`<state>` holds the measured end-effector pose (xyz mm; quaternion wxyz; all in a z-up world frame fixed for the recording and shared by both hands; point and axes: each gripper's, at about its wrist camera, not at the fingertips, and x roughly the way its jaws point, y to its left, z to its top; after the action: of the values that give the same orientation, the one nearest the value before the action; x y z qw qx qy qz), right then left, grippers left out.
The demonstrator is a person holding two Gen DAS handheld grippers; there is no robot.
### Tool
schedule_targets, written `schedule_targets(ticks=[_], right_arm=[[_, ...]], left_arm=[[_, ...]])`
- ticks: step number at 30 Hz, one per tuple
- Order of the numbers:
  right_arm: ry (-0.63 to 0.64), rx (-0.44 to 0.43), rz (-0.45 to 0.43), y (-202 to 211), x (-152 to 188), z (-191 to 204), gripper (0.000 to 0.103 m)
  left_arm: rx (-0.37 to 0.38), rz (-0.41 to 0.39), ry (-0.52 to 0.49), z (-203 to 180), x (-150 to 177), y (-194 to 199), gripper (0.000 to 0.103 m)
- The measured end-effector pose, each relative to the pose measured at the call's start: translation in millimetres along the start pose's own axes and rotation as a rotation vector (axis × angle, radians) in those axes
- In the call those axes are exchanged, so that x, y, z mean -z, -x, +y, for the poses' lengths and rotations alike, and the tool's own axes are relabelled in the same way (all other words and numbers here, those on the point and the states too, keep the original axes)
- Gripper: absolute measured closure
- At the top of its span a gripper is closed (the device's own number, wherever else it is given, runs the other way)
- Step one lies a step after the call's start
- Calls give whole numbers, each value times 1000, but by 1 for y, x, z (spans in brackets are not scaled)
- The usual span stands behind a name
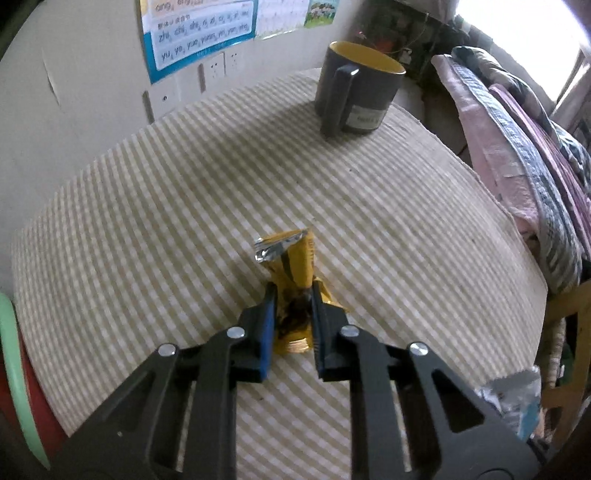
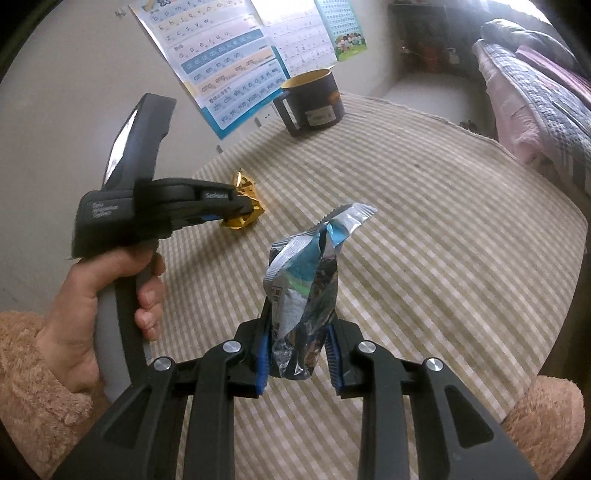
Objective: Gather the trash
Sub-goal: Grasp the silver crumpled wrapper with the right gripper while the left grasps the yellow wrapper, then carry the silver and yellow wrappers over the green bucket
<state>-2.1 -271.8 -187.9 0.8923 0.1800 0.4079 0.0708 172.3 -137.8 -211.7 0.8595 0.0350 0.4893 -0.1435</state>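
Observation:
My left gripper (image 1: pixel 291 295) is shut on a crumpled yellow snack wrapper (image 1: pixel 291 266) with a silver torn end, held at the striped tablecloth (image 1: pixel 166 221). The right wrist view shows that gripper (image 2: pixel 247 212) from the side, pinching the yellow wrapper (image 2: pixel 245 192) over the table. My right gripper (image 2: pixel 299 317) is shut on a silver and blue wrapper (image 2: pixel 306 280) that stands up between the jaws, above the table. That wrapper (image 1: pixel 517 398) also shows at the lower right of the left wrist view.
A dark grey mug (image 1: pixel 356 88) with a yellow inside stands at the far side of the round table; it also shows in the right wrist view (image 2: pixel 312 101). Folded blankets (image 1: pixel 517 147) lie to the right. Posters (image 1: pixel 199 33) hang on the wall. A red bin with a green rim (image 1: pixel 18 350) is at the left edge.

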Motion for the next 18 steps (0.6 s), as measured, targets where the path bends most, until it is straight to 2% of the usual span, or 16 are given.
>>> schedule_targets(ticks=[5,10,15,18], right_arm=[[9,3,0,0,0,1,77],[28,14,3,-2,0,5,77],[60,26,6,-3,0,12,77],[93,31,-21,3,-1,20,77]], left_arm=[[0,-41,-21,6,13,28,87],[51,-47,45,17,31,64,87],[17,-122,13,19,50,107,87],[-14,-177,-20,18,59,130,87]])
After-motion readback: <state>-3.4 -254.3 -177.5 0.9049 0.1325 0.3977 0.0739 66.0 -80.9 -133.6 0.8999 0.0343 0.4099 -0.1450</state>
